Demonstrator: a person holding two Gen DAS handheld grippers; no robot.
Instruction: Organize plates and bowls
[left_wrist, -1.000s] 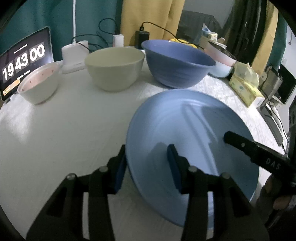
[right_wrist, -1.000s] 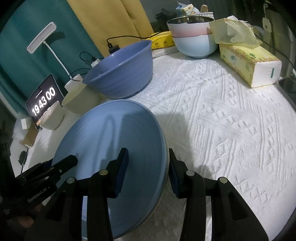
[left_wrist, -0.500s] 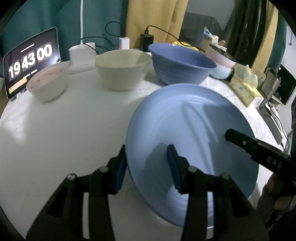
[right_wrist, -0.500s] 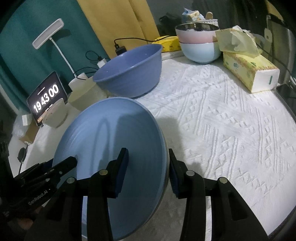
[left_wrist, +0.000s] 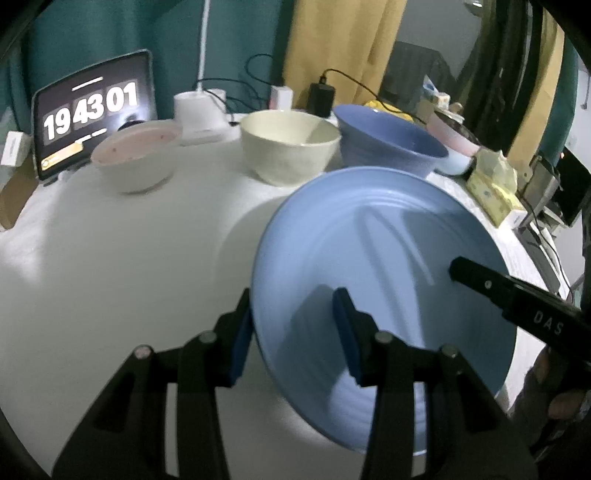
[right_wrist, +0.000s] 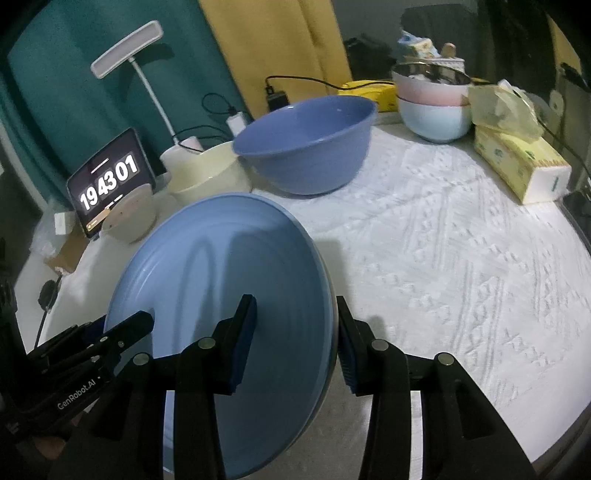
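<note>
Gripping opposite edges of a wide, ribbed light-blue ceramic plate (left_wrist: 380, 258), held tilted and clear above the table: left gripper (left_wrist: 295, 325) clamped across the near-left rim, one pad on the underside and one on the upper face; right gripper (right_wrist: 295, 332) clamped likewise across the right rim.

Hidden from both views: the plate's underside and the cloth directly beneath it. Cut off at the lower right of the left wrist view: part of a hand and the black finger of the other gripper. Blurred throughout, so fine detail stays unreadable apart from the clock digits.

Standing behind the plate in a row: deep blue ribbed bowl (right_wrist: 306, 144), cream bowl (left_wrist: 291, 144) just beside it, speckled pinkish-white bowl (left_wrist: 136, 158) further left. Stacked at the far right: pink bowl nested in a pale blue bowl (right_wrist: 432, 110), contents hard to make out.

Covering the round table: white textured cloth (right_wrist: 461, 258). Lying near its right edge: yellow tissue pack (right_wrist: 521, 166). Propped at the back: tablet clock (left_wrist: 92, 110), white desk lamp (right_wrist: 129, 48), chargers and cables, against teal and mustard curtains (right_wrist: 277, 40).
</note>
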